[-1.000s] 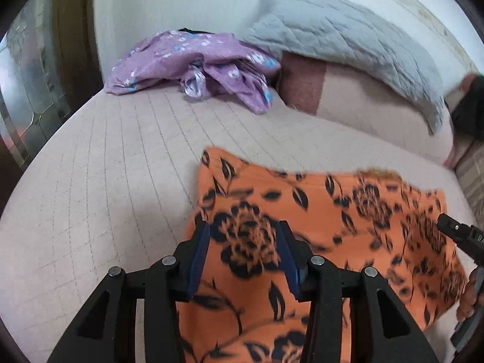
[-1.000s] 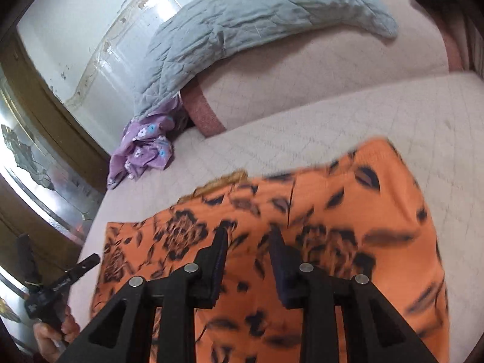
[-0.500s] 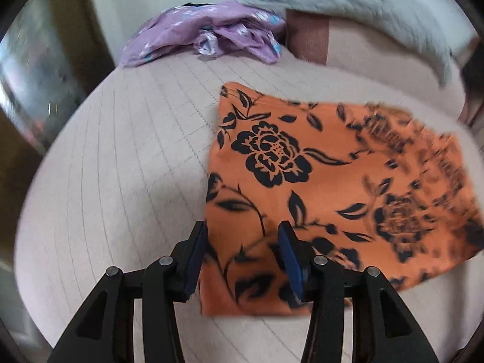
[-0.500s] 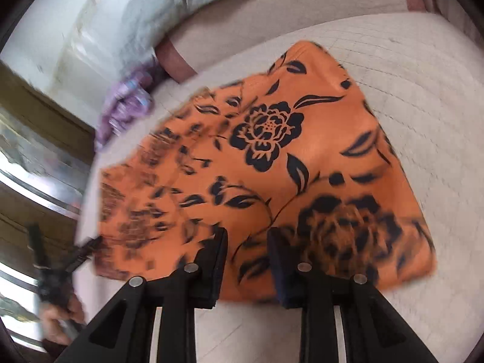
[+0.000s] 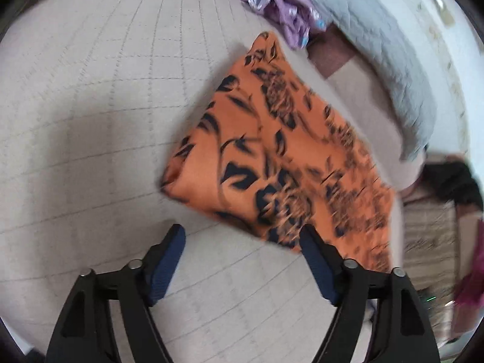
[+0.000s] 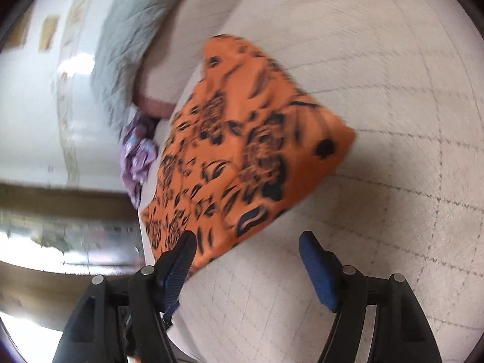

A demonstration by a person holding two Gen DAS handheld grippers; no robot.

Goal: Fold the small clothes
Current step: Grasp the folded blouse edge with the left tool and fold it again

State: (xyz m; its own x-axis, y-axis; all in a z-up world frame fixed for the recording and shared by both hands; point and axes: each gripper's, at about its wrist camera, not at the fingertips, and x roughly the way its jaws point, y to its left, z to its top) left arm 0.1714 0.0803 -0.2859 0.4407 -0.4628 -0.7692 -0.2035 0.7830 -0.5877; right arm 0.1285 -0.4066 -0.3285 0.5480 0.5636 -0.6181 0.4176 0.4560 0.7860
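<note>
Your left gripper (image 5: 242,242) and right gripper (image 6: 248,242) have just spread their jaws, nothing between them, and the folded orange cloth (image 5: 272,157) (black flowers) lies flat mid-bed (image 5: 90,121), toward the pillow (image 5: 378,48) end.

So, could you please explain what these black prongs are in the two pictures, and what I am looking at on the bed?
There is no robot here: a person holds a two-finger gripper in each hand, and each has a wide-angle camera looking forward along its fingers. One picture comes from the left gripper, the other from the right gripper; the black prongs with blue pads are their fingers.

On the quilted bed cover lies a folded orange cloth with a black flower print. Further back are a crumpled purple garment and a grey quilted pillow.

Nothing is held. Both pairs of jaws have just been opening and now stand wide, empty, with the cloth lying ahead of them.
</note>
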